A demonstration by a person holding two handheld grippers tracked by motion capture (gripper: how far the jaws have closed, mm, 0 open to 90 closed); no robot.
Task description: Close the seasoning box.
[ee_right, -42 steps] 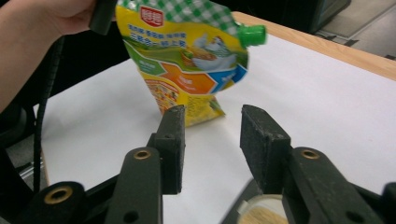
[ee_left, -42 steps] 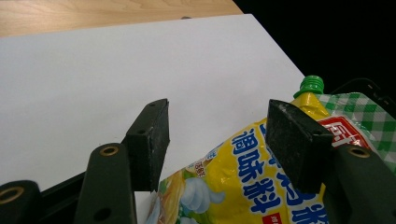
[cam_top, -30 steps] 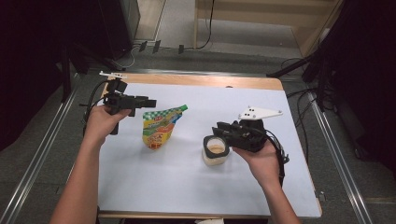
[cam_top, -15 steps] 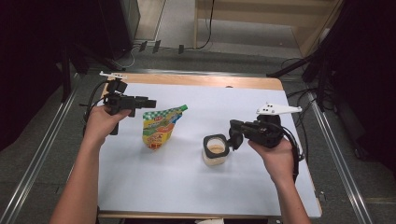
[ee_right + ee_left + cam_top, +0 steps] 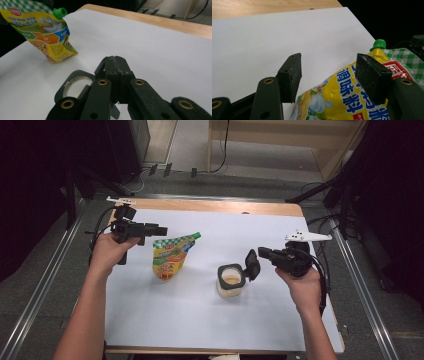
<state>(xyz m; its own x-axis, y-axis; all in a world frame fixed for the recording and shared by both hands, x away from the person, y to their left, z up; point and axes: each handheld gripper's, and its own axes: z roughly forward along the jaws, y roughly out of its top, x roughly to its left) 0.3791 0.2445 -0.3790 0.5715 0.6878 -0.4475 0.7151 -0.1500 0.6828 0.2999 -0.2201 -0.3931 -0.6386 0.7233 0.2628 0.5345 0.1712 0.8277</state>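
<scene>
though unclamped, jar lid [image 5: 252,264] beside right gripper [image 5: 263,253]

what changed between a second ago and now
The right hand-held gripper drew back to the right from over the jar, closed its jaws on the jar's black flip lid and swung it open. The left hand-held gripper, open, and the sauce pouch stayed put.

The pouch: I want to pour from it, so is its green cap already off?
No, the green cap sits on the spout of the pouch in the left gripper view.
</scene>
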